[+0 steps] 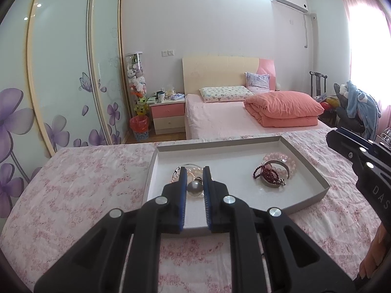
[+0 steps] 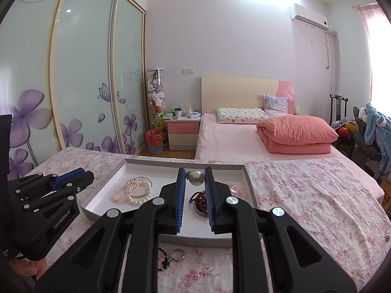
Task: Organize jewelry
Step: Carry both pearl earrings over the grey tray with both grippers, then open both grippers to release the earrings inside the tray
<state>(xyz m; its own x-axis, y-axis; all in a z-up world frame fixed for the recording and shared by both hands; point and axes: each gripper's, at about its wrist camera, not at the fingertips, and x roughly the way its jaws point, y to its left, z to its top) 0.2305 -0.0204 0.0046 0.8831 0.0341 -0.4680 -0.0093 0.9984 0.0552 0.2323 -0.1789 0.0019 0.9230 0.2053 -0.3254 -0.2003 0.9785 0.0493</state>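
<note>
A shallow white tray (image 1: 310, 171) lies on a floral cloth; it also shows in the right wrist view (image 2: 102, 193). It holds pearl bracelets (image 2: 133, 191) on its left and a dark red bead string (image 1: 266, 172), a silver bangle (image 1: 275, 183) and a pink bead bracelet (image 1: 281, 158) on its right. My left gripper (image 1: 195, 171) hovers over the tray's left part with a grey pearl piece (image 1: 194, 187) between its fingers. My right gripper (image 2: 195, 172) hangs over the tray with a pearl drop (image 2: 196, 177) between its fingers. A ring (image 2: 177, 254) and a black bead string (image 2: 164, 260) lie on the cloth before the tray.
The floral cloth (image 1: 80, 190) covers the work surface. Behind it stand a pink bed (image 1: 220, 117) with a folded quilt (image 1: 283, 107), a nightstand (image 1: 167, 112), a bin (image 1: 139, 128) and sliding wardrobe doors (image 1: 68, 73). A chair with clothes (image 1: 359, 107) stands at right.
</note>
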